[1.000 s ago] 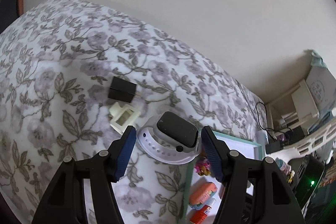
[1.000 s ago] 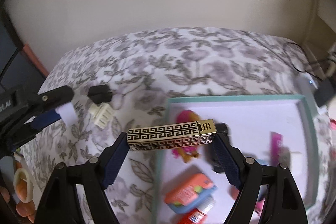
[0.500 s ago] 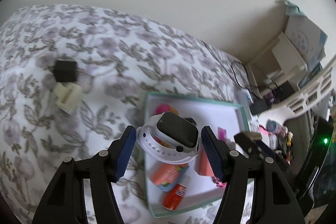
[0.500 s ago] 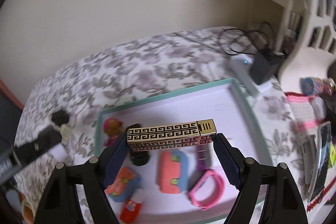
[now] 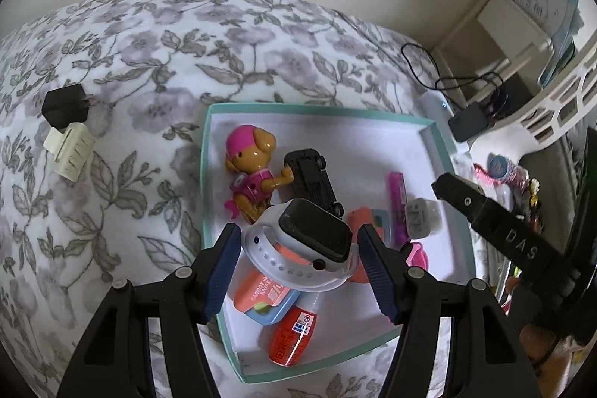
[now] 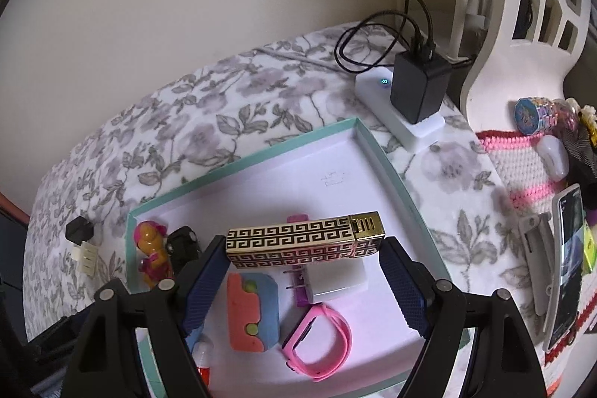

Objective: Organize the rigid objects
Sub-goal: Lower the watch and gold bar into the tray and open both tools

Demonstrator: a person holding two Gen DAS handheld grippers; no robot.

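Both grippers now hang over the teal-rimmed white tray [image 5: 209, 181], no longer beside it: the left gripper [image 5: 298, 256] clamps a white-strapped smartwatch [image 5: 309, 245], the right gripper [image 6: 304, 267] a gold-and-black key-patterned bar [image 6: 304, 243].

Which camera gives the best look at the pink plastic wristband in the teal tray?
The right wrist view: the pink plastic wristband lies whole and unobstructed. In the left wrist view only a pink sliver shows behind the gripper finger.

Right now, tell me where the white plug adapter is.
In the right wrist view the white plug adapter lies inside the teal tray, just behind the pink wristband and right of the orange-and-blue case, under the held gold bar.
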